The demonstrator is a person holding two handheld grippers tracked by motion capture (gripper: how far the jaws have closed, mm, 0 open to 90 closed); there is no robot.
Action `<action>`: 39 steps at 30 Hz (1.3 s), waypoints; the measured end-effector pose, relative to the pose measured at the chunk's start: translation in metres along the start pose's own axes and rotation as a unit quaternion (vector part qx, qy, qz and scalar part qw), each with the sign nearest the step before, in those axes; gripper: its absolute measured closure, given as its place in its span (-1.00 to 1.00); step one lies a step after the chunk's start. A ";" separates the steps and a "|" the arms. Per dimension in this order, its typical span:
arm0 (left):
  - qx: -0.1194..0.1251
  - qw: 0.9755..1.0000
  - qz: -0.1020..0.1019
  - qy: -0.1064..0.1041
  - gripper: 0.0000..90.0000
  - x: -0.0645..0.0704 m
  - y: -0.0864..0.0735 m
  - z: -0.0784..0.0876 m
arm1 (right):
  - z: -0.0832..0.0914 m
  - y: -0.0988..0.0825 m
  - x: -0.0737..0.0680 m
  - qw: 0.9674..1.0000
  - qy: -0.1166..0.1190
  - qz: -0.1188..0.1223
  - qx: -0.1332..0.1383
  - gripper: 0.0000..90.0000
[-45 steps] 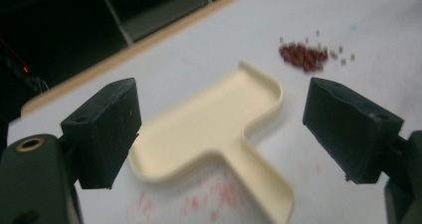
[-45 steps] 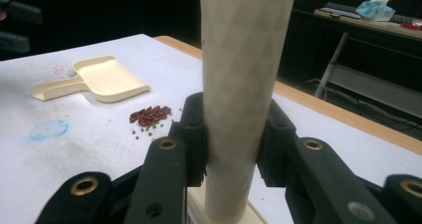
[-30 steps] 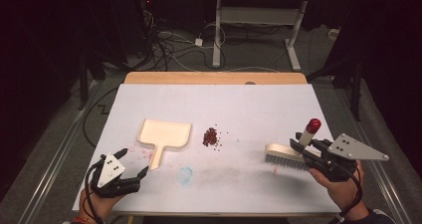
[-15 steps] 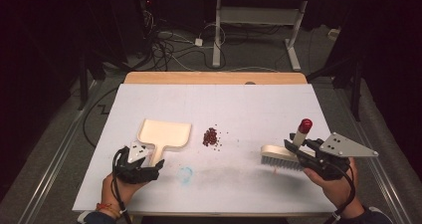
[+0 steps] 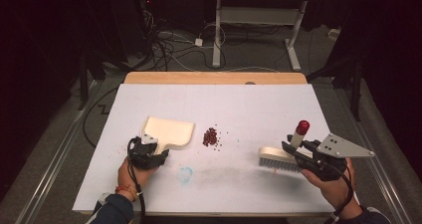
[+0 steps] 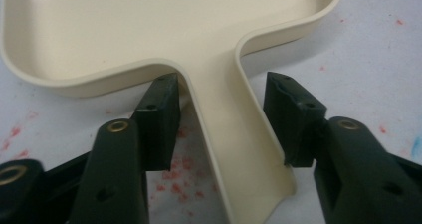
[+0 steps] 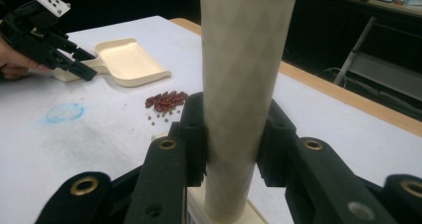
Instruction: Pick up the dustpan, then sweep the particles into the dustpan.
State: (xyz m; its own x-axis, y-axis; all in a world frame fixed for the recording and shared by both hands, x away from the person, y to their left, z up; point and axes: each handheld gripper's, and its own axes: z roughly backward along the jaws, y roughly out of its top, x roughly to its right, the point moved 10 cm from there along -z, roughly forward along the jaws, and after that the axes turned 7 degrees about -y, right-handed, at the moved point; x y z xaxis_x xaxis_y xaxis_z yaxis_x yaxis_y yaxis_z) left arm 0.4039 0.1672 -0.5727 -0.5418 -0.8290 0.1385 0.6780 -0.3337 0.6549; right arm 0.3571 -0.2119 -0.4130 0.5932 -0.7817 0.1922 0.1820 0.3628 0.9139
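Left gripper view: the dustpan handle [image 6: 234, 134] runs lengthwise between the half-closed, closing left gripper [image 6: 221, 119], pads not yet touching.

Laboratory recording space, white-covered table [image 5: 259, 104] on a wooden top, tangled cables [image 5: 164, 45] on the far floor, metal desk frame [image 5: 254, 30] beyond, dark surroundings
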 end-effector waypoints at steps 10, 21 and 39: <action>0.000 1.000 -0.007 -0.004 0.41 0.000 0.005 -0.002 | -0.004 0.003 0.002 1.000 -0.002 -0.010 0.005 0.56; 0.022 0.999 -0.030 -0.028 0.42 0.001 0.016 -0.003 | 0.000 0.000 0.010 1.000 -0.012 -0.020 0.006 0.57; 0.053 0.994 -0.091 -0.029 0.42 0.006 0.031 0.038 | -0.002 -0.008 0.014 1.000 -0.018 -0.019 -0.008 0.57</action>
State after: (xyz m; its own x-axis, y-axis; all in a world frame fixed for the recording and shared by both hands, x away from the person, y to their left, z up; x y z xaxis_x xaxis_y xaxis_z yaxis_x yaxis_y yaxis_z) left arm 0.4026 0.1690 -0.5234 -0.6800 -0.7314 0.0512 0.5118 -0.4234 0.7476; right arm 0.3658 -0.2247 -0.4181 0.5563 -0.8134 0.1700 0.2171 0.3397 0.9151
